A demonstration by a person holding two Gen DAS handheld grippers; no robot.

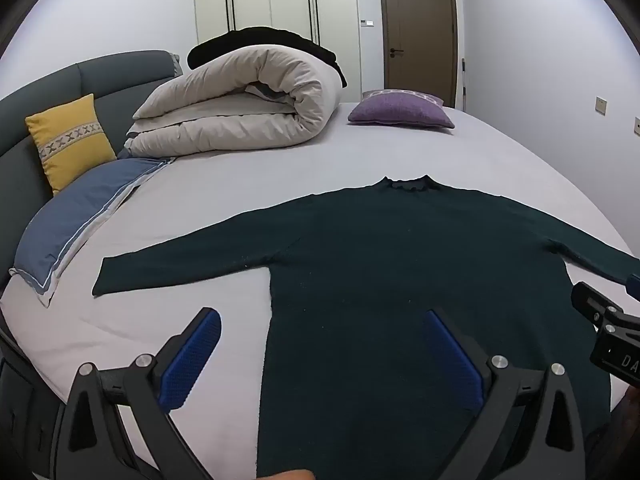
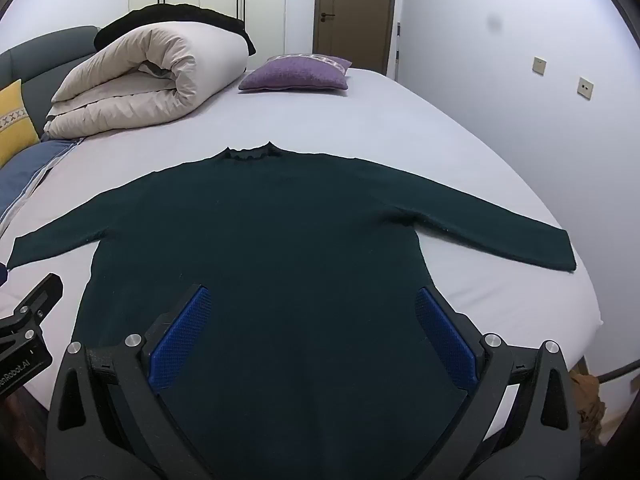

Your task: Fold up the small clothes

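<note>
Sweater (image 2: 256,248) lies flat on bed (image 2: 400,128), sleeves spread (collar far side). Left gripper (image 1: 322,316) and right gripper (image 2: 310,296) hover above it, jaws wide, empty.

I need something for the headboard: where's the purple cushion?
In both views the purple cushion lies at the bed's far end, right of the rolled duvet, before the door.
</note>
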